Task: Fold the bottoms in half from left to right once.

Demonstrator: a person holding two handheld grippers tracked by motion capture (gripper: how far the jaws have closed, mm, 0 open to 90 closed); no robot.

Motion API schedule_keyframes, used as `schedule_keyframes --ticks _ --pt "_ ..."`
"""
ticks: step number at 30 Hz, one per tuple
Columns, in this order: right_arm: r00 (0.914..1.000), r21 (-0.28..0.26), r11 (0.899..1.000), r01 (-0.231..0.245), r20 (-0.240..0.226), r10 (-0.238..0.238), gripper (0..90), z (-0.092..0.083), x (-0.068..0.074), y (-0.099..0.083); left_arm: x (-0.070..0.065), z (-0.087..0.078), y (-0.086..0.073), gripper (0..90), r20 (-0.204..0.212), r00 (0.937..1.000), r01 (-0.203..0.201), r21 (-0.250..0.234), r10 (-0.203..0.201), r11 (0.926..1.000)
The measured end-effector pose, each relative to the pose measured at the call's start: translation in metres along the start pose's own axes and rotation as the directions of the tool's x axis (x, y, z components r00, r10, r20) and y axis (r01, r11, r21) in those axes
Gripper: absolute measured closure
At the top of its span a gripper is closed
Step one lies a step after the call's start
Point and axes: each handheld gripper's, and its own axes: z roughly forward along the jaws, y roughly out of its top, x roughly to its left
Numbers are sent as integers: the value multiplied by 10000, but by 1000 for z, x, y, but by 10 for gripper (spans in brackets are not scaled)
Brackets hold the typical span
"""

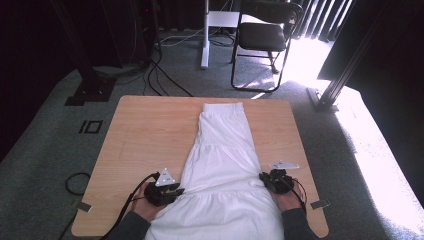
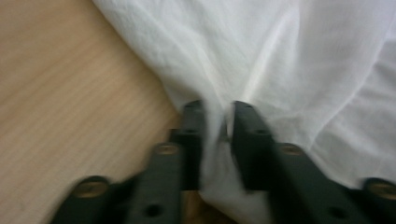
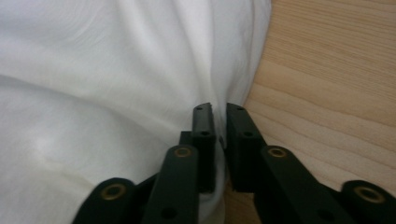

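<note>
A white skirt lies lengthwise down the middle of a wooden table, its narrow waistband at the far edge and its wide hem spilling over the near edge between the person's forearms. The left gripper sits at the skirt's left border, low on the garment near the hem tier, while the right gripper meets the opposite border at about the same level. In the left gripper view, a fold of the skirt rises between the two black jaws, which stand a little apart with the cloth bunched in the gap; whether the pads press on it cannot be told. In the right gripper view, the jaws stand almost together at the edge of the skirt, a thin pinch of fabric caught between them, bare table to one side. Beyond the table, a black chair stands on grey carpet.
</note>
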Motion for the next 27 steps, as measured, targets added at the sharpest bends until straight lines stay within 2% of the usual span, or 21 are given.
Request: schedule_keyframes --ticks 1,2,4,7,9,11,13,14,15,18,20,21,23,24,26,27 --pt "9995 -71 9997 213 222 -211 638 -1 -2 5 12 -6 8 590 34 9988 490 -703 -489 9963" --pt "9997 -220 9996 180 184 -176 611 -2 -4 8 18 -7 13 568 -89 9978 648 -992 -660 9930" --pt "9997 -610 9981 82 238 -67 537 -4 -8 19 33 -5 25 520 -236 9947 968 -1160 -1002 9885" --pt "9984 -1231 9914 439 409 -391 543 0 -15 51 48 6 41 505 -382 9934 1034 -1164 -1084 9878" --pt "9982 -1354 9891 580 211 -556 620 8 -19 71 53 17 53 500 -521 9949 804 -982 -858 9919" --pt "9984 -1319 9899 519 -151 -544 731 23 -25 96 55 26 60 499 -499 9959 701 -942 -750 9931" --pt "9987 -1133 9928 380 -306 -417 744 39 -28 116 57 36 66 497 -562 9967 543 -850 -592 9949" --pt "9990 -1049 9941 284 -311 -318 733 48 -29 124 58 40 67 496 -517 9971 513 -911 -562 9945" --pt "9992 -983 9950 176 -346 -211 680 57 -30 131 58 43 67 496 -449 9973 537 -927 -580 9942" --pt "9993 -787 9968 -103 -366 75 619 82 -32 148 58 55 65 493 -425 9980 442 -552 -465 9975" --pt "9989 -612 9980 -177 -438 151 576 95 -32 155 57 61 63 492 -403 9982 432 -343 -446 9985" --pt "9994 -432 9987 -269 -239 259 564 104 -32 158 56 63 62 492 -364 9983 437 -328 -449 9985" --pt "9983 -415 9976 -562 -157 556 534 113 -34 161 53 67 62 493 -371 9988 321 -276 -331 9991" --pt "9978 -335 9973 -648 118 652 534 119 -35 162 52 68 62 493 -383 9989 274 -239 -283 9993" --pt "9955 -127 9955 -942 -76 941 546 127 -37 161 52 69 62 493 -357 9990 246 -177 -252 9995" --pt "9957 -73 9958 -910 -158 908 563 130 -37 161 52 69 63 493 -380 9989 255 -168 -261 9995"
